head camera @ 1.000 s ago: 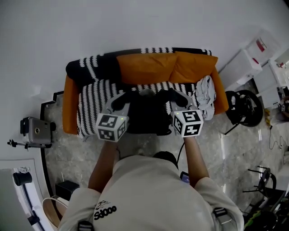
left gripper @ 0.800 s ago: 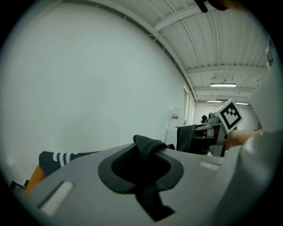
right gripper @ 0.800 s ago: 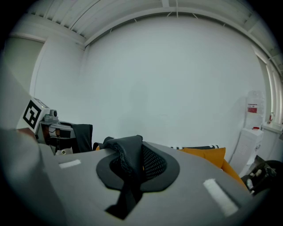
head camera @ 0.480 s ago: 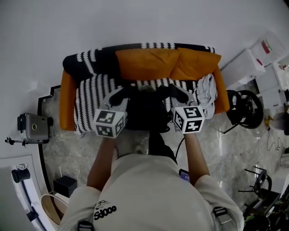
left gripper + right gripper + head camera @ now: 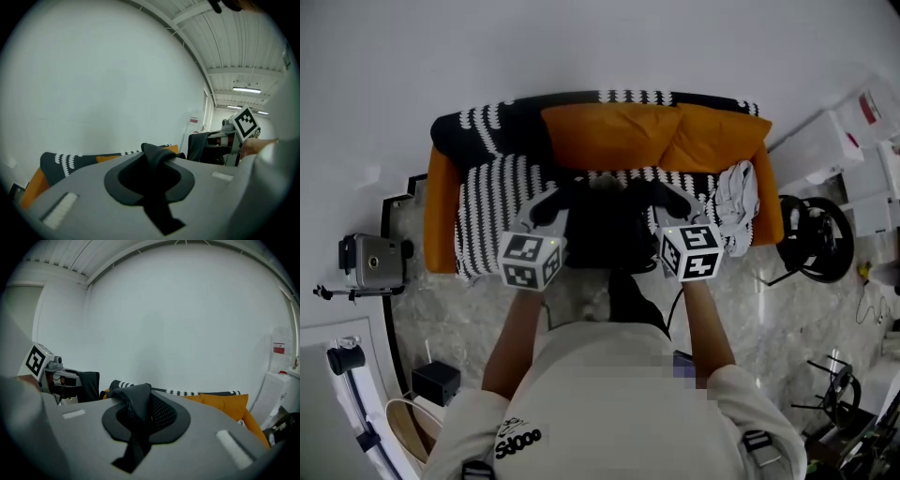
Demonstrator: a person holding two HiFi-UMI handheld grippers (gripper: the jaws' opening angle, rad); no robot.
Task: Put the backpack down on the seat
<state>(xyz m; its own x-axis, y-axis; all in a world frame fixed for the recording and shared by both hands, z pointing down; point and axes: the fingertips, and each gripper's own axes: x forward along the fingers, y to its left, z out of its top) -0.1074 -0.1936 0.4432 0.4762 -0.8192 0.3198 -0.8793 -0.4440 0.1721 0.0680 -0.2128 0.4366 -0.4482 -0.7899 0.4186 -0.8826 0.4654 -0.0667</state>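
Note:
A black backpack [image 5: 607,232] hangs between my two grippers, over the front edge of the orange sofa's [image 5: 441,220] seat. The seat carries a black-and-white striped blanket [image 5: 492,202]. My left gripper [image 5: 553,200] is shut on a black strap [image 5: 157,157] of the backpack. My right gripper [image 5: 664,195] is shut on a black mesh-lined strap [image 5: 140,401]. In each gripper view the strap bunches up out of the jaws, and the other gripper's marker cube shows to the side. The backpack's underside is hidden, so I cannot tell whether it touches the seat.
Two orange cushions [image 5: 614,136] lean on the sofa's back. A white cloth [image 5: 736,197] lies at the seat's right end. A camera on a stand [image 5: 370,264] is on the left. A black round device [image 5: 814,234] and white boxes [image 5: 825,141] are on the right.
Both grippers keep their hold on the straps and stay almost where they were. The head view has drifted slightly, so the sofa sits a little higher in the picture.

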